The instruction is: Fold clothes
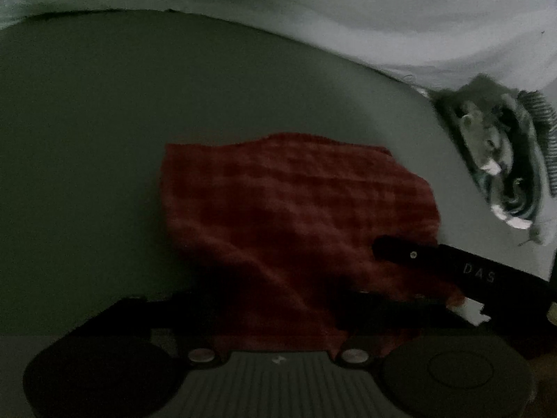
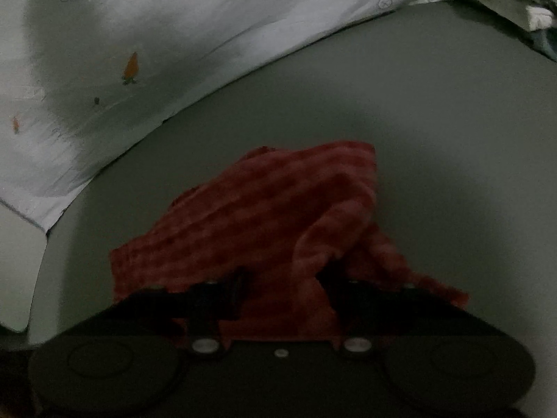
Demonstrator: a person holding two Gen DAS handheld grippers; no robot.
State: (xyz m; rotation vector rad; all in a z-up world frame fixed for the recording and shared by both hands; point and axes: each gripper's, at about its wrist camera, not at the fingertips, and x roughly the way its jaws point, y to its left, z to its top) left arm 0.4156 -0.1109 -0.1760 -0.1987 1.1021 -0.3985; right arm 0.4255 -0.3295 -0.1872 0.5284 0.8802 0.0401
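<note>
A red checked cloth (image 1: 296,209) lies rumpled on a grey surface (image 1: 104,139), dim in both views. In the left wrist view its near edge runs down between the fingers of my left gripper (image 1: 278,313), which looks shut on it. The black finger of the other gripper (image 1: 435,261), marked DAS, reaches in from the right onto the cloth. In the right wrist view the cloth (image 2: 264,216) is bunched and drawn up into my right gripper (image 2: 278,299), whose fingers are closed on a fold of it.
A pale blue shirt (image 2: 156,35) with small orange carrot prints and buttons lies at the far edge; it also shows in the left wrist view (image 1: 383,7). A dark patterned garment (image 1: 497,153) is heaped at the right. The grey surface (image 2: 435,122) spreads around the cloth.
</note>
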